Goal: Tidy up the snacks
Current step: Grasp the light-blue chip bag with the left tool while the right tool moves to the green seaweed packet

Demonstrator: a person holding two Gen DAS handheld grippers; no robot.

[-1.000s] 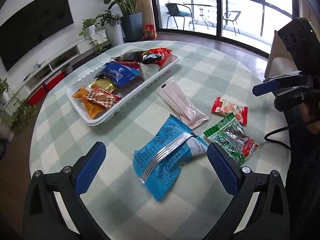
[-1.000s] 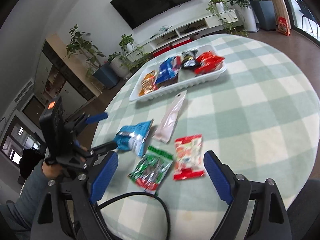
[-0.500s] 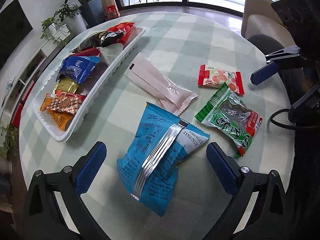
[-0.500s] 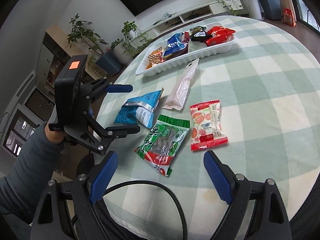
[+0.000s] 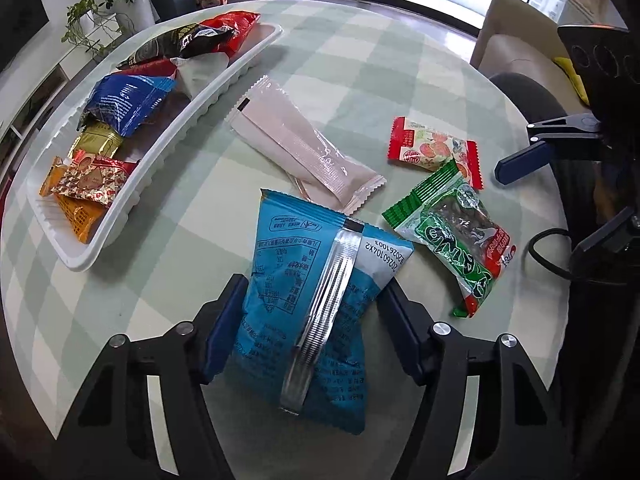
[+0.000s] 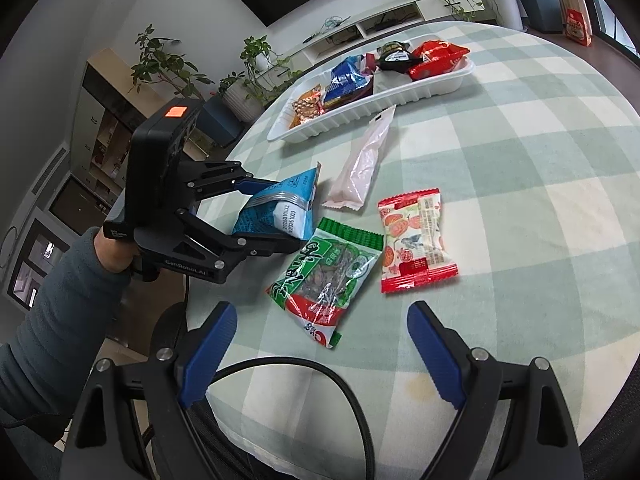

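Four loose snack packets, one tray, perhaps six inside.

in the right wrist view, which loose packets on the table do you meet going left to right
blue packet → green packet → red-and-white packet. The pale pink packet overlaps the green one's span, so its place is unclear.

Tray at table rear, loose packets before it, one packet between left tool
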